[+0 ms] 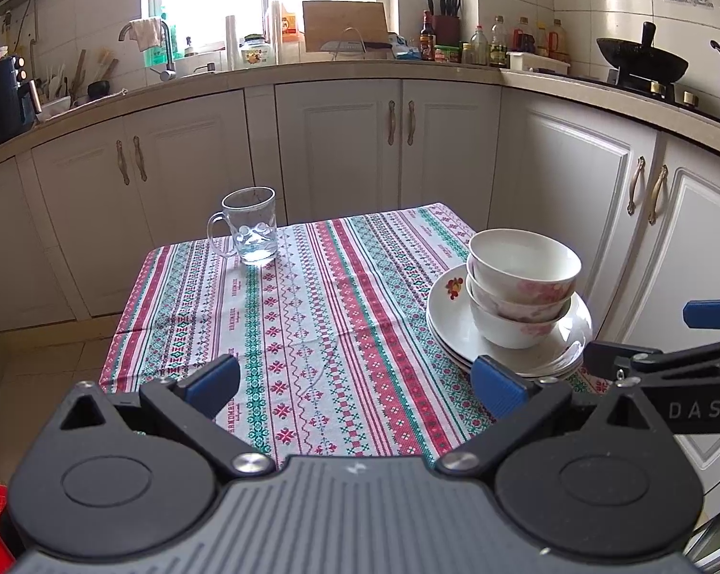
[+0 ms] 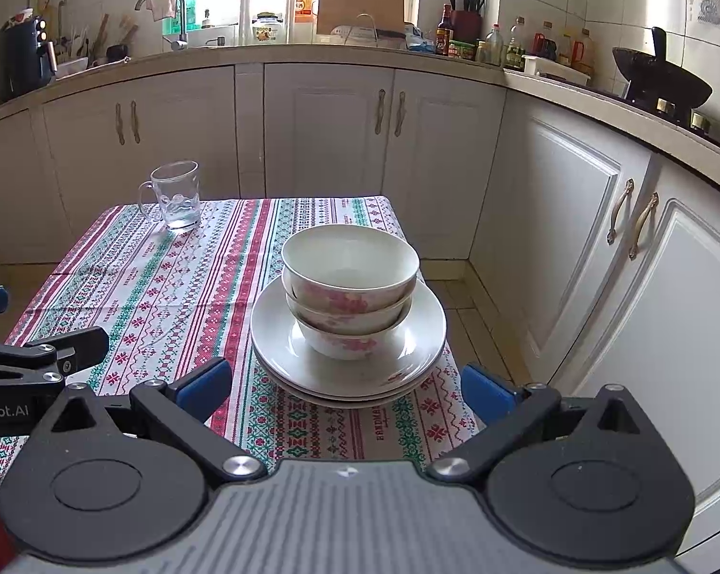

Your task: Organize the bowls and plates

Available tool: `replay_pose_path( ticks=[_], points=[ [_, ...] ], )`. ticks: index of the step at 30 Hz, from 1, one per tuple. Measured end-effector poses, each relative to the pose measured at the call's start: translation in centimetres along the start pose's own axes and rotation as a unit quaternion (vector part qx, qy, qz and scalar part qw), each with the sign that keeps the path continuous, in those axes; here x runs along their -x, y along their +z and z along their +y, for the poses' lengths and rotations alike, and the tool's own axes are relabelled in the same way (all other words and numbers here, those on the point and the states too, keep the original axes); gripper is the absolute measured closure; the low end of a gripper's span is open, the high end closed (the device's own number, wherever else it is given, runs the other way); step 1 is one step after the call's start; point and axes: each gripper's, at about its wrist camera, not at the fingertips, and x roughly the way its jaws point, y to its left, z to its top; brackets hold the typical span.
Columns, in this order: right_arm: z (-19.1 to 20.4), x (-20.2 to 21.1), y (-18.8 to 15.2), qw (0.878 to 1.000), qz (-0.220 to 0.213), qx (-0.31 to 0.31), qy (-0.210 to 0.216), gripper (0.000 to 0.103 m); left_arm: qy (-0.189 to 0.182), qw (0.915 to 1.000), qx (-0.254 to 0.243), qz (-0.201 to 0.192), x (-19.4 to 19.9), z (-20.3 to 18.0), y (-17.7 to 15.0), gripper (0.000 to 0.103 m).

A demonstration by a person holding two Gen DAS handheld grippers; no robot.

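Three white bowls with pink flowers point(image 1: 522, 282) point(image 2: 350, 287) are nested upright on a stack of white plates point(image 1: 450, 325) point(image 2: 273, 330) at the table's right side. My left gripper point(image 1: 355, 385) is open over the patterned cloth, the plates just right of its right fingertip. My right gripper point(image 2: 345, 387) is open too, its blue pads either side of the plates' near rim and apart from it. Each gripper shows at the edge of the other's view: the right gripper point(image 1: 685, 335) and the left gripper point(image 2: 34, 330).
A clear glass mug point(image 1: 249, 227) point(image 2: 175, 196) stands at the far left of the table with the striped cloth point(image 1: 312, 315) point(image 2: 168, 296). White cabinets point(image 1: 340, 143) and a cluttered counter ring the table. A wok point(image 1: 642, 60) sits on the stove at right.
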Motion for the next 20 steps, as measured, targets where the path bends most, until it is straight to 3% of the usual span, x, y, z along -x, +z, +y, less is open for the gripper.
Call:
replay_pose_path(
  ticks=[20],
  points=[
    [0.15, 0.21, -0.04, 1.0, -0.001, 0.002, -0.004, 0.0, -0.003, 1.0, 0.002, 0.006, 0.0, 0.0, 0.02, 0.001]
  ],
)
